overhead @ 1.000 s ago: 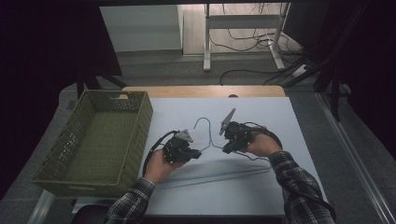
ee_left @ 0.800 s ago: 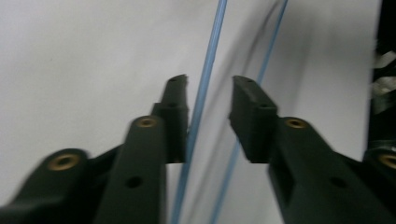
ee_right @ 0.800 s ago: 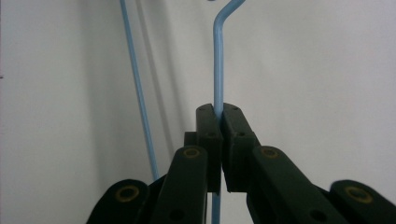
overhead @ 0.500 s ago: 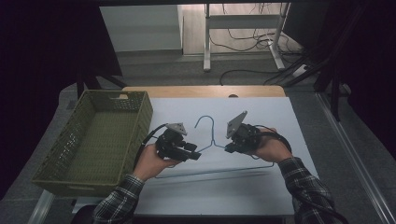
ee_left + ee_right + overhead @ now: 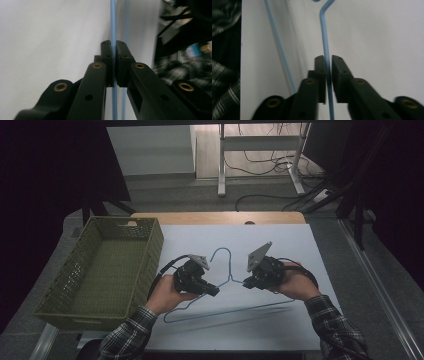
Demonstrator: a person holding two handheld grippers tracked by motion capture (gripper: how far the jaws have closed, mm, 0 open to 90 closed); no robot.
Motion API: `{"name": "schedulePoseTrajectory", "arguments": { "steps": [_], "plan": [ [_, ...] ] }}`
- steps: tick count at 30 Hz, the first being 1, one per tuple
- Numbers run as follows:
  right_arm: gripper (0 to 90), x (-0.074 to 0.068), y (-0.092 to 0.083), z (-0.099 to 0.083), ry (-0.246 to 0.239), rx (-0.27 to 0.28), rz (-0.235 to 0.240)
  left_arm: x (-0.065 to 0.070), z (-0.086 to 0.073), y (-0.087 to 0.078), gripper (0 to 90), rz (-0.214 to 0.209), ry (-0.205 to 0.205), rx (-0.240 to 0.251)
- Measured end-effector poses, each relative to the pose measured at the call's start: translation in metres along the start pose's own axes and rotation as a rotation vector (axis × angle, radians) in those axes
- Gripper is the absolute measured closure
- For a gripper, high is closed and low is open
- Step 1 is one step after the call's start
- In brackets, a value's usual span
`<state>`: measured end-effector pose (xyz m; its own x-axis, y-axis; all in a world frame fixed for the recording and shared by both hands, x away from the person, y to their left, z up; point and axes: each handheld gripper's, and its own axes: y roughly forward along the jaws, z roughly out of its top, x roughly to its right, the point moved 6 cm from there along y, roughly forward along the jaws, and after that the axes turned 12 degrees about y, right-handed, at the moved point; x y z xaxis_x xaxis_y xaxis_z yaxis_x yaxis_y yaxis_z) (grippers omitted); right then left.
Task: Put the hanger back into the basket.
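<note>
Lifted now, hanger clamped by left gripper, right gripper

Open white table beyond the hanger; green basket blocking left

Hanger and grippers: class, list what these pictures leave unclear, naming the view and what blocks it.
1. Hanger: in the high view, the left gripper and hand cover part of its left shoulder wire.
2. Hook: cut off by the top edge in the right gripper view.
3. Basket: its near inner wall is hidden by its own rim in the high view.
4. Left gripper view: the right side is blurred.
</note>
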<state>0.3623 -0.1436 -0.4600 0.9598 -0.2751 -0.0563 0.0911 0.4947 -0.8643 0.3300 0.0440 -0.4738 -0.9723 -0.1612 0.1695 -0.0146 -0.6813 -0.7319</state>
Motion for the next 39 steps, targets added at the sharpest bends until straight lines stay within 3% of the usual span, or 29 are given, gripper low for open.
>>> {"name": "schedulePoseTrajectory", "arguments": {
  "steps": [1, 2, 3, 4, 6, 8, 9, 10, 12, 15, 16, 17, 20, 23, 24, 29, 37, 38, 39],
  "plan": [
    [78.4, 0.000, 0.000, 0.000, 0.000, 0.000, 0.000, 0.000, 0.000, 0.000, 86.8, 0.000, 0.000, 0.000],
    [70.7, 0.000, -0.008, 0.000, 0.046, 0.043, -0.020, 0.002, 0.001, -0.001, 86.8, -0.005, 0.002, -0.004],
    [70.7, 0.000, -0.008, 0.000, 0.046, 0.043, -0.020, 0.003, 0.002, -0.004, 86.8, 0.014, 0.011, 0.005],
    [62.7, -0.001, -0.017, 0.001, 0.098, 0.087, -0.025, 0.005, 0.003, -0.005, 86.8, 0.002, 0.005, -0.001],
    [59.1, -0.002, -0.022, 0.000, 0.117, 0.106, -0.031, 0.007, 0.005, -0.009, 86.8, 0.020, 0.009, 0.012],
    [48.2, -0.007, -0.035, -0.002, 0.174, 0.161, -0.035, 0.009, 0.007, -0.015, 86.8, 0.031, 0.006, 0.028],
    [48.2, -0.007, -0.035, -0.002, 0.174, 0.161, -0.035, 0.009, 0.007, -0.015, 86.8, 0.031, 0.006, 0.028],
    [42.6, -0.011, -0.043, -0.005, 0.203, 0.201, -0.053, 0.010, 0.007, -0.018, 86.8, 0.053, 0.011, 0.027],
    [37.4, -0.015, -0.051, -0.009, 0.243, 0.225, -0.066, 0.010, 0.008, -0.021, 86.8, 0.063, 0.015, 0.041],
    [33.2, -0.019, -0.056, -0.015, 0.279, 0.252, -0.076, 0.010, 0.009, -0.029, 86.8, 0.089, 0.002, 0.062],
    [29.9, -0.022, -0.060, -0.021, 0.313, 0.278, -0.078, 0.010, 0.009, -0.036, 86.8, 0.102, -0.007, 0.079],
    [29.9, -0.022, -0.060, -0.021, 0.313, 0.278, -0.078, 0.010, 0.009, -0.036, 86.8, 0.102, -0.007, 0.079],
    [26.3, -0.027, -0.063, -0.036, 0.377, 0.324, -0.085, 0.008, 0.010, -0.052, 86.8, 0.149, -0.032, 0.114],
    [25.3, -0.029, -0.061, -0.044, 0.394, 0.335, -0.092, 0.007, 0.010, -0.061, 86.8, 0.182, -0.030, 0.126],
    [24.7, -0.030, -0.059, -0.050, 0.411, 0.341, -0.095, 0.005, 0.009, -0.071, 86.8, 0.210, -0.038, 0.133],
    [23.9, -0.033, -0.055, -0.060, 0.442, 0.379, -0.101, 0.000, 0.006, -0.094, 86.8, 0.261, -0.058, 0.162],
    [21.0, -0.042, -0.053, -0.073, 0.485, 0.449, -0.113, -0.011, -0.020, -0.153, 86.8, 0.418, -0.114, 0.199],
    [20.8, -0.046, -0.052, -0.076, 0.484, 0.462, -0.116, -0.014, -0.031, -0.169, 86.9, 0.462, -0.133, 0.206],
    [20.8, -0.046, -0.052, -0.076, 0.484, 0.462, -0.116, -0.014, -0.031, -0.169, 86.8, 0.462, -0.133, 0.206]
  ]
}}
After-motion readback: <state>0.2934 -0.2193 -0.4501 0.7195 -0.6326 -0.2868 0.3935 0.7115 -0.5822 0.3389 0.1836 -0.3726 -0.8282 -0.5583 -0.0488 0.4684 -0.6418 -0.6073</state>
